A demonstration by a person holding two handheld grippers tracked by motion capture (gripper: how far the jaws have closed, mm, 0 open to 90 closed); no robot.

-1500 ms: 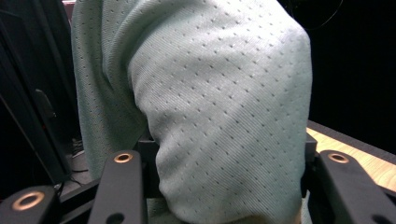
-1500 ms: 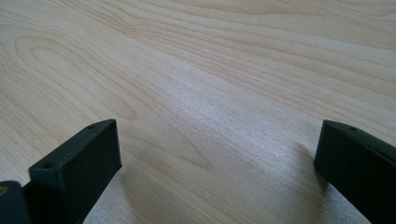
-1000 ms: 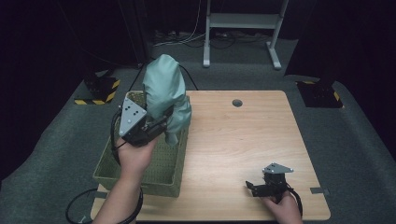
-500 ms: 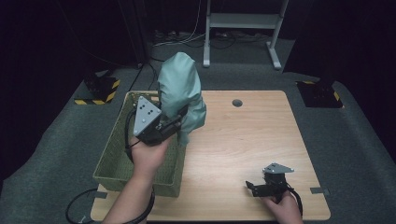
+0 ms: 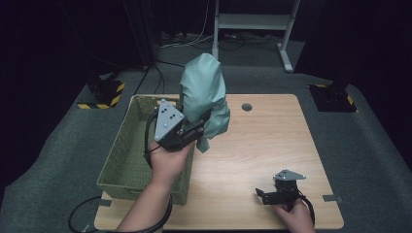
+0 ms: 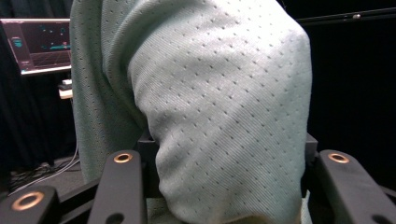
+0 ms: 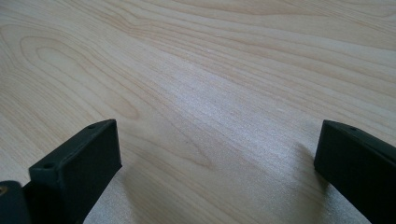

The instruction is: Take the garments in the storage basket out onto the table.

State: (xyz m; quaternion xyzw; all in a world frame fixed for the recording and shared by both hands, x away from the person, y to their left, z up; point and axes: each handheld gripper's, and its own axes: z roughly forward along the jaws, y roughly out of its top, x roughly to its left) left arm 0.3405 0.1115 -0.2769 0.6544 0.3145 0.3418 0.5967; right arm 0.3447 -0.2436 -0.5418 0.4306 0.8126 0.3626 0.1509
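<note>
A pale green knitted cloth (image 5: 204, 94) hangs lifted in the air, draped over my left gripper (image 5: 197, 127), which is shut on it above the table's left part, just right of the basket. The left gripper view has the cloth (image 6: 210, 107) bulging up between the two black jaws. My right gripper (image 5: 265, 195) rests low on the wooden table (image 5: 272, 141) near its front right edge. It is open, with bare wood between its fingertips (image 7: 84, 158).
A green woven basket (image 5: 126, 160) stands along the table's left edge, under my left forearm. A small round hole (image 5: 247, 107) sits near the table's back edge. Grey carpet surrounds the table; a white metal frame (image 5: 252, 22) stands behind.
My left gripper has carried the cloth up out of the basket and to the right, over the table's edge. The right gripper has stayed put.
</note>
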